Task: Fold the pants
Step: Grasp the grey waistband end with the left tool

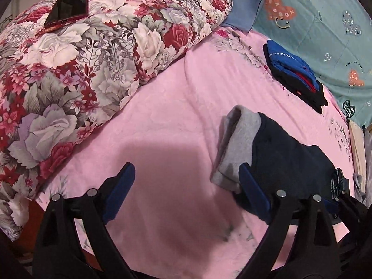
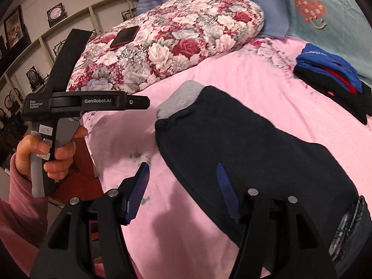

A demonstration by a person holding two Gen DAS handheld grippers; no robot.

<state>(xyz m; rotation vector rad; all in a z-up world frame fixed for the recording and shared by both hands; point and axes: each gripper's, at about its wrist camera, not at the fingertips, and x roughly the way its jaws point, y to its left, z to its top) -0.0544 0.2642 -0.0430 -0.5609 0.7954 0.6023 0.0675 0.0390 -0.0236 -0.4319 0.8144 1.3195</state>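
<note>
The pants point(image 2: 244, 153), dark navy with a grey inner lining turned out at one end, lay folded into a compact bundle on the pink bed sheet point(image 2: 244, 76). In the right wrist view the bundle ran from centre frame toward 4 o'clock, its grey end pointing to 11 o'clock.

The right gripper point(image 2: 183, 190) stood released, its jaws apart. One blue pad lay against the near edge of the pants; the other hung over bare sheet. No fabric was clamped between them.

The left gripper point(image 1: 188, 193) had its jaws spread wide and was grasping nothing. In its own view, bare pink sheet showed between the pads, and the pants point(image 1: 286, 160) lay at 3 o'clock, with the right-hand pad just beside the grey end. From the right wrist view the same gripper point(image 2: 76, 53) was seen at 9 o'clock, off the bed edge, gripped by a hand point(image 2: 46, 153) in a pink sleeve.

A floral quilt point(image 1: 93, 53) was piled at 11 o'clock with a dark phone point(image 1: 67, 10) resting on top. A stack of folded clothes point(image 1: 295, 74), blue, red and black, lay on the sheet at 2 o'clock, well apart from the pants. A teal pillow point(image 1: 325, 23) lay beyond it.
</note>
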